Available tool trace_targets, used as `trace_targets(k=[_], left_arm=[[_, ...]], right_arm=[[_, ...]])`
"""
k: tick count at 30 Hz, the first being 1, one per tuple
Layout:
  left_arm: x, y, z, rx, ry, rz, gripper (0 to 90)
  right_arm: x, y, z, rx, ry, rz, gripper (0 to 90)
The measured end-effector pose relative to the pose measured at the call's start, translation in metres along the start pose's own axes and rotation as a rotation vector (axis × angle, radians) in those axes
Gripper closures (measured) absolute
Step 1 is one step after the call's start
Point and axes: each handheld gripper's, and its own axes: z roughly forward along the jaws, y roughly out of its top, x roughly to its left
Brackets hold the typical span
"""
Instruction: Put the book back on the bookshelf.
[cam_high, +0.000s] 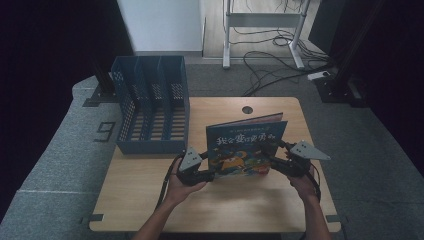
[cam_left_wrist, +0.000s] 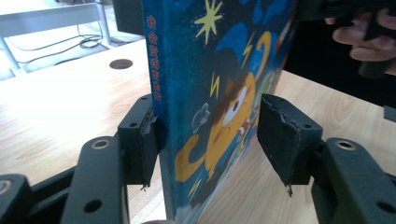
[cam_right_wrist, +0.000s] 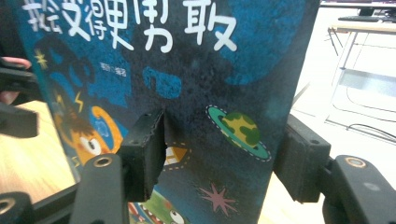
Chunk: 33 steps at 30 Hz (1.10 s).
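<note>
Your left gripper (cam_high: 209, 172) and right gripper (cam_high: 274, 161) flank the upright picture book (cam_high: 246, 146) on the table (cam_high: 150, 200), both jaws spread, not pinching it.

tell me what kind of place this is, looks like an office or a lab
Most likely a lab or recording room rather than a home: a bare wooden table on grey carpet, dark curtains at both sides, loose cables trailing under a metal desk frame, and a blue file rack beside a picture book.
</note>
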Motion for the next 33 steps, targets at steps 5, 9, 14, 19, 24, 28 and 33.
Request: trace_targets(k=[5,9,14,19,24,28,33], left_arm=[[-0.0039,-0.0009,0.0004,0.002,-0.020,0.014,40.4],[-0.0052,-0.0011,0.0008,0.001,-0.025,0.018,40.3],[-0.0050,0.0008,0.0037,0.001,-0.026,0.016,40.4],[-0.0065,0.0037,0.0063,-0.008,-0.013,0.008,43.2],[-0.0072,0.0040,0.0069,-0.010,0.007,-0.002,45.8],[-0.0059,0.0043,0.0065,-0.013,0.006,-0.010,47.8],[-0.0035,0.0047,0.0051,-0.012,0.005,-0.015,48.6]], right_arm=[[-0.0030,0.0002,0.0030,0.000,0.007,-0.005,35.1],[-0.0035,0.0007,0.0039,0.002,0.012,-0.009,35.4],[-0.0045,-0.0001,0.0021,-0.001,0.022,-0.007,37.1],[-0.0047,-0.0008,0.0008,-0.003,0.029,-0.009,37.0],[-0.0038,-0.0016,0.0001,-0.008,0.032,-0.008,36.9],[-0.0035,-0.0016,0.0000,-0.008,0.033,-0.008,37.0],[-0.0009,-0.0019,0.0027,-0.016,0.039,-0.014,36.8]])
